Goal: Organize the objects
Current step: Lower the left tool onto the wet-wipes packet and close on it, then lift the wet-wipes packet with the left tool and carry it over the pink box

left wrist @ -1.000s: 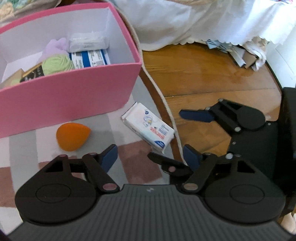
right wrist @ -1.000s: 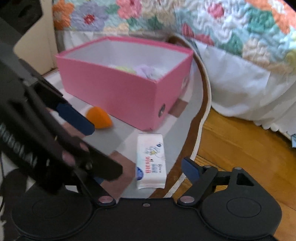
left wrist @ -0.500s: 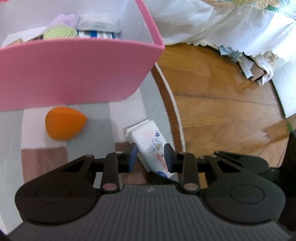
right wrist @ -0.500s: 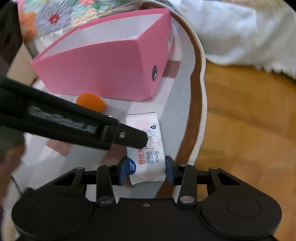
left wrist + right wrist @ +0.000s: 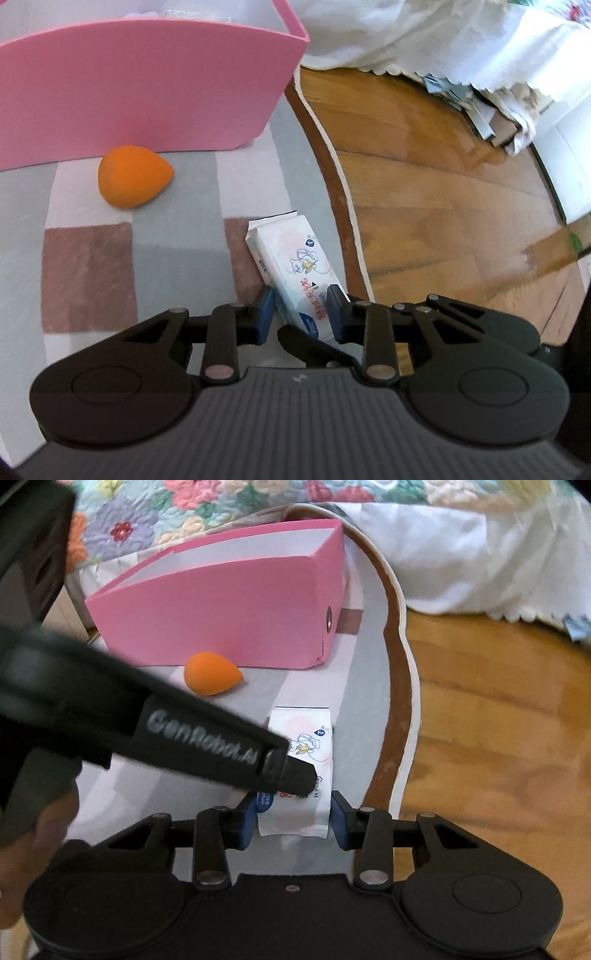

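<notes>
On the rug point(image 5: 177, 258), at four o'clock from the pink box point(image 5: 140, 85), the soft, light tissue pack point(image 5: 291, 258) is clamped across its width by both the left gripper point(image 5: 300, 314) and right gripper point(image 5: 293, 819).

Checked grey, white and pink rug point(image 5: 177, 258) on wooden floor point(image 5: 443, 206), bearing pink box point(image 5: 140, 85), orange sponge point(image 5: 133, 176), tissue pack point(image 5: 295, 258)

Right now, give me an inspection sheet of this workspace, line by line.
Surface: checked rug on a wood floor.
Job's things: tissue pack lying flat on the rug; orange sponge beside the pink box.
Clutter: papers under the bed skirt.
Grippers: left hand-held gripper and right hand-held gripper each shut on the pack.
Cables: nothing seen.
Surroundings: floral quilt, white bed skirt.
</notes>
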The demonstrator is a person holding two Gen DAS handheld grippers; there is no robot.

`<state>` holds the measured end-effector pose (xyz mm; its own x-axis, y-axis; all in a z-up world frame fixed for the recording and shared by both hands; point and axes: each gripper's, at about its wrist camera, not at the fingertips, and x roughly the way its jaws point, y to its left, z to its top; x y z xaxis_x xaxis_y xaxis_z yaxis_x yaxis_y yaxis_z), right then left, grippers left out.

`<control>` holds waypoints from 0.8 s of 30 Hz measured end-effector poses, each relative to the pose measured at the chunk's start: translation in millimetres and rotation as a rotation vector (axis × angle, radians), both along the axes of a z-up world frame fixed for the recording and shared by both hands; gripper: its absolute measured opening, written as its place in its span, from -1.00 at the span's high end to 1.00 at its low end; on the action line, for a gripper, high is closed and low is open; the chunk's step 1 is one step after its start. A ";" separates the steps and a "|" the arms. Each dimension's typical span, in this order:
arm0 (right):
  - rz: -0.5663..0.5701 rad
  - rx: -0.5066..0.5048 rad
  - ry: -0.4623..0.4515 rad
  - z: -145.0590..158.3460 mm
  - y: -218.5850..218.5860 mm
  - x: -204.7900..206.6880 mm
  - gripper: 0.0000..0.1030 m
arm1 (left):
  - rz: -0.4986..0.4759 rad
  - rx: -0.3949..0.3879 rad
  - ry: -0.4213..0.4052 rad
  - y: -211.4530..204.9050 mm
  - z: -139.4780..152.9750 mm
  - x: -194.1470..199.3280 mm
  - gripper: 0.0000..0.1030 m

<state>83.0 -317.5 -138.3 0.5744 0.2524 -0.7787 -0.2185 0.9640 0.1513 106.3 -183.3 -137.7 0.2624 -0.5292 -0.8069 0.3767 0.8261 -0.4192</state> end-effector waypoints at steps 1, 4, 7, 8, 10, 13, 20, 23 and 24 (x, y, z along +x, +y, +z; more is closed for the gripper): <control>-0.004 0.014 0.010 2.2 -0.9 -0.4 0.11 | -0.005 -0.002 0.000 2.6 2.9 -3.1 0.43; -0.006 0.038 0.033 10.9 -0.3 -4.9 0.11 | -0.013 -0.001 0.017 10.7 11.4 -11.4 0.43; 0.022 0.025 0.073 20.7 7.7 -12.5 0.11 | -0.055 0.038 0.062 16.4 18.4 -20.9 0.43; 0.046 0.011 0.092 23.2 11.7 -14.1 0.11 | -0.062 0.043 0.074 19.8 20.9 -24.5 0.43; 0.058 0.030 0.122 28.6 16.0 -22.4 0.11 | -0.066 0.040 0.097 28.2 25.9 -31.6 0.43; 0.067 0.061 0.136 37.9 19.9 -35.4 0.11 | -0.079 0.022 0.101 40.9 38.5 -39.0 0.43; 0.116 0.031 0.102 80.5 40.0 -51.5 0.11 | -0.093 0.002 0.060 64.1 81.4 -46.9 0.43; 0.131 0.034 0.102 100.4 45.8 -49.0 0.11 | -0.088 -0.013 0.030 74.4 100.9 -45.8 0.43; 0.136 0.038 0.098 106.0 47.3 -46.8 0.11 | -0.089 -0.017 0.015 78.2 108.1 -45.8 0.43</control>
